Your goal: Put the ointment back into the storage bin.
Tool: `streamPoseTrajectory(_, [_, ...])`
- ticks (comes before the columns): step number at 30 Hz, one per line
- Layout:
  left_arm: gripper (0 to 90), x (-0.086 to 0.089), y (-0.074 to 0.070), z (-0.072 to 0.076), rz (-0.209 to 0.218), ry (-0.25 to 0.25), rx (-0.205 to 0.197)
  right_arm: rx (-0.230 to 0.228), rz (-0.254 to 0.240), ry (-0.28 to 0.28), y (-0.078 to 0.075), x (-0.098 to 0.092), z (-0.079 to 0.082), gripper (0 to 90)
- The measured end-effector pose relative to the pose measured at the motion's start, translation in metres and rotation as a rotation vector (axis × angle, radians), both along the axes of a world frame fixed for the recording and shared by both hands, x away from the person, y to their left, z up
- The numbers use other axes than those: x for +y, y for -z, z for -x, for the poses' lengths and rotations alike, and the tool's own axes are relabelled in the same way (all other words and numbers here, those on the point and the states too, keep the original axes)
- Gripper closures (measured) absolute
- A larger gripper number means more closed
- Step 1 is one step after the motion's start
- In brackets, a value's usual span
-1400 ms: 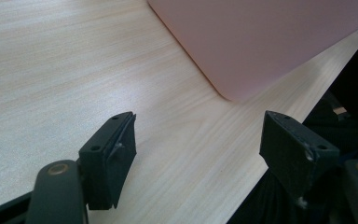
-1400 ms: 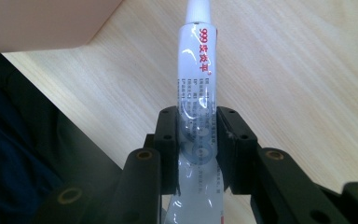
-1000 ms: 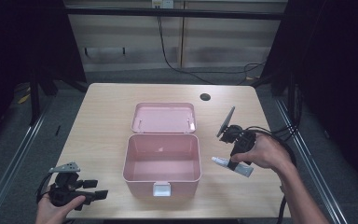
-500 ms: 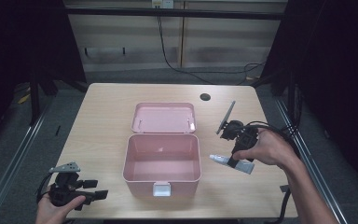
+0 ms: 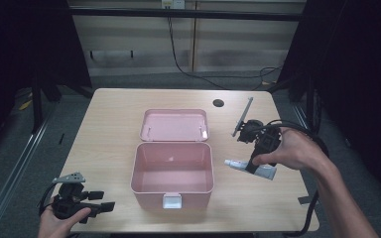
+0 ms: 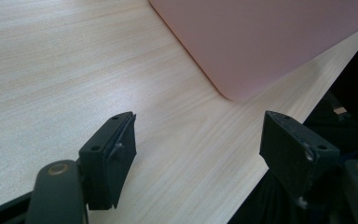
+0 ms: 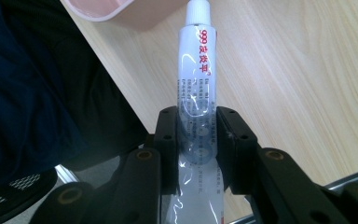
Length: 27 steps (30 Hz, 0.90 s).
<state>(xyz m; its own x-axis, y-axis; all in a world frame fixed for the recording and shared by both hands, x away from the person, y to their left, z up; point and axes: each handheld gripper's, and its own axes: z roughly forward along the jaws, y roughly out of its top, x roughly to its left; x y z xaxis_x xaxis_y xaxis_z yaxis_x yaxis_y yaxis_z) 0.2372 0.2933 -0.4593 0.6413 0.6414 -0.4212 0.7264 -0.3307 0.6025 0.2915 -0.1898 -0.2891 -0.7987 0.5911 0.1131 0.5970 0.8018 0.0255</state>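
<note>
Right hand-held gripper (image 7: pixel 198 140): jaws clamped on the white tube (image 7: pixel 196 88), cap pointing away, right of centre in the high view.
Tube: beside the pink box (image 5: pixel 172 168), just right of its wall; whether it rests on the counter (image 5: pixel 109 129) is unclear.
Left hand-held gripper (image 6: pixel 200 154): jaws apart, empty, lower left.
Box: open and empty, lid (image 5: pixel 174 124) lying behind it.
Progress: tube gripped; likely left is placing it inside.

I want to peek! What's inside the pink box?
The pink box is open, lid flipped back. Its visible floor looks bare, nothing in it. The front wall hides a strip of floor nearest the person, so that bit can't be checked.
</note>
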Motion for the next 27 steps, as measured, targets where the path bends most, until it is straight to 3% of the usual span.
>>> streamPoseTrajectory(8, [26.8,0.0,0.0,0.0,0.003,-0.003,-0.001,-0.009,-0.014,-0.051,-0.014,0.007,0.003,71.4])
streamPoseTrajectory(17, [26.7,0.0,0.0,0.0,0.005,-0.002,-0.004,-0.022,-0.068,-0.157,-0.025,0.04,0.002,71.4])
streamPoseTrajectory(27, [26.7,0.001,0.0,0.0,0.005,0.001,-0.007,0.003,-0.091,-0.237,-0.015,0.078,-0.007,71.4])
